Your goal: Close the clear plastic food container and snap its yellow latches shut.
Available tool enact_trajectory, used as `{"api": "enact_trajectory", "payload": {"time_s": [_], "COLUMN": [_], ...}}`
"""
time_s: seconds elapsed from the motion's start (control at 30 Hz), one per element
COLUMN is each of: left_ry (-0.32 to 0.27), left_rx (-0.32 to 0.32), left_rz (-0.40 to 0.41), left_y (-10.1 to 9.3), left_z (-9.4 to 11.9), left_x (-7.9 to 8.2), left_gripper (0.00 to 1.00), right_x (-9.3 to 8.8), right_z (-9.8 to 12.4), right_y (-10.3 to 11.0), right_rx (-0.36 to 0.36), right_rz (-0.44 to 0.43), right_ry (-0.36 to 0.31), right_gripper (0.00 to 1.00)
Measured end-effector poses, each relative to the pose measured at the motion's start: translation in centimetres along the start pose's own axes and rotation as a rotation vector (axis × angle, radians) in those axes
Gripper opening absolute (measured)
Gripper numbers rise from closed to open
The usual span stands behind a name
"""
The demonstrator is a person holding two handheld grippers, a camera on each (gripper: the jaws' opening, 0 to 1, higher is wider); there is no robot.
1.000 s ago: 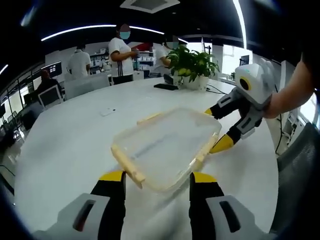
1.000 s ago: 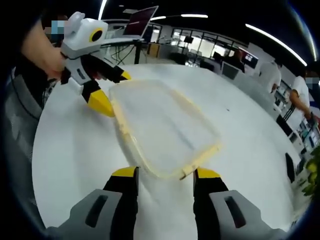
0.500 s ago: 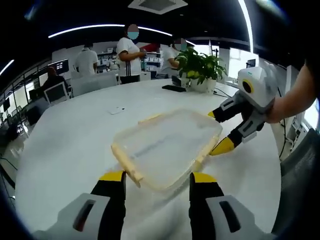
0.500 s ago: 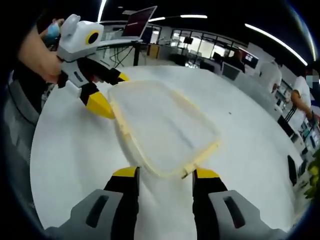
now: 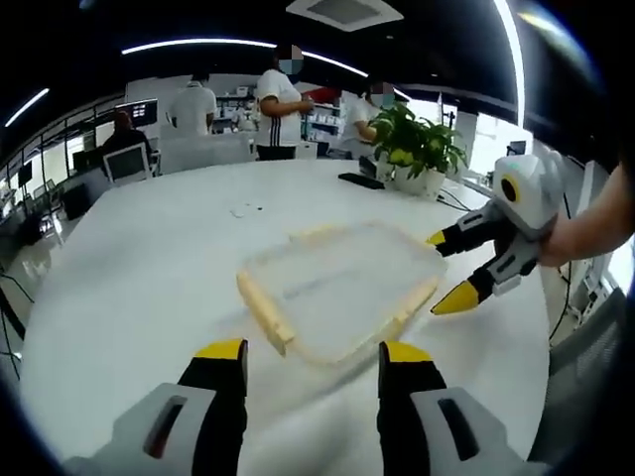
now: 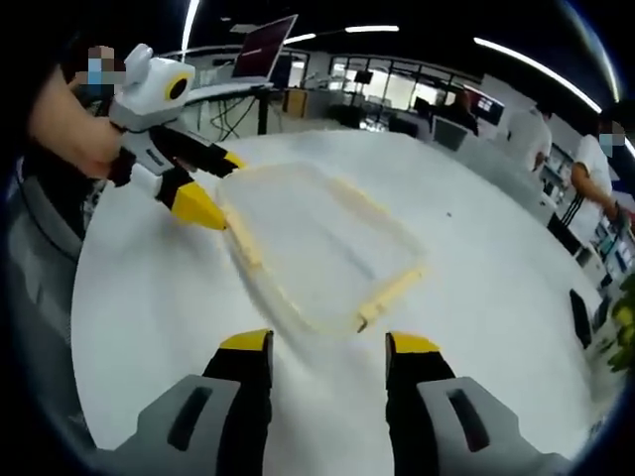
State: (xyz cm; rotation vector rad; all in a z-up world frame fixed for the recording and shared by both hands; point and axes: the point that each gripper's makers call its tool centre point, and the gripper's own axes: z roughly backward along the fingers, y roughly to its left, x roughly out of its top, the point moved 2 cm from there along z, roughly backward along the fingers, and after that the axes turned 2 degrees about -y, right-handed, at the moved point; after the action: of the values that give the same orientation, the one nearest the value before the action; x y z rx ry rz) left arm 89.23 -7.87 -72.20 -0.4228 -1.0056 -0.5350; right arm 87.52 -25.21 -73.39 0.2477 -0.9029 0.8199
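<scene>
A clear plastic food container [image 5: 342, 288] lies flat on a large round white table [image 5: 129, 268], with its lid on and pale yellow latches [image 5: 265, 310] running along its sides. It sits toward the side of the table where the person stands, away from the far edge.

In the left gripper view, the left gripper [image 5: 310, 359] hangs just short of the container's near corner, its two yellow-tipped jaws spread wide and empty, nothing between them. The right gripper [image 5: 454, 270] reaches in at the container's other corner, held by a person's hand [image 5: 585, 228]; its jaws stand apart, one tip near the container's corner, the other poised just beside the side latch. Whether either tip touches the plastic cannot be told.

In the right gripper view, the right gripper [image 6: 327, 347] sits back from the container [image 6: 317, 243], jaws wide and holding nothing, while the left gripper [image 6: 206, 185] comes in at the far corner, open, its lower tip close to a latch [image 6: 243, 243].

A potted plant [image 5: 417, 149] stands near the table's far edge, and several people [image 5: 283, 109] stand beyond it by desks and monitors [image 5: 129, 164].
</scene>
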Motion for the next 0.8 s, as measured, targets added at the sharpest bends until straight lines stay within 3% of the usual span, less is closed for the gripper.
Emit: {"api": "enact_trajectory", "payload": {"time_s": [0.43, 0.8], "left_ry": [-0.041, -0.119], "left_rx": [0.040, 0.125], "left_rz": [0.055, 0.200], "left_y": [-2.0, -3.5], "left_z": [5.2, 11.3], "left_x": [0.3, -0.2], "left_gripper": [0.50, 0.51], "right_x": [0.9, 0.4], "right_z": [4.9, 10.1], "right_y": [1.3, 4.0], "right_rx": [-0.048, -0.076], "right_rz": [-0.098, -0.253], "right_ry": [-0.058, -0.115], "right_gripper": [0.48, 0.52]}}
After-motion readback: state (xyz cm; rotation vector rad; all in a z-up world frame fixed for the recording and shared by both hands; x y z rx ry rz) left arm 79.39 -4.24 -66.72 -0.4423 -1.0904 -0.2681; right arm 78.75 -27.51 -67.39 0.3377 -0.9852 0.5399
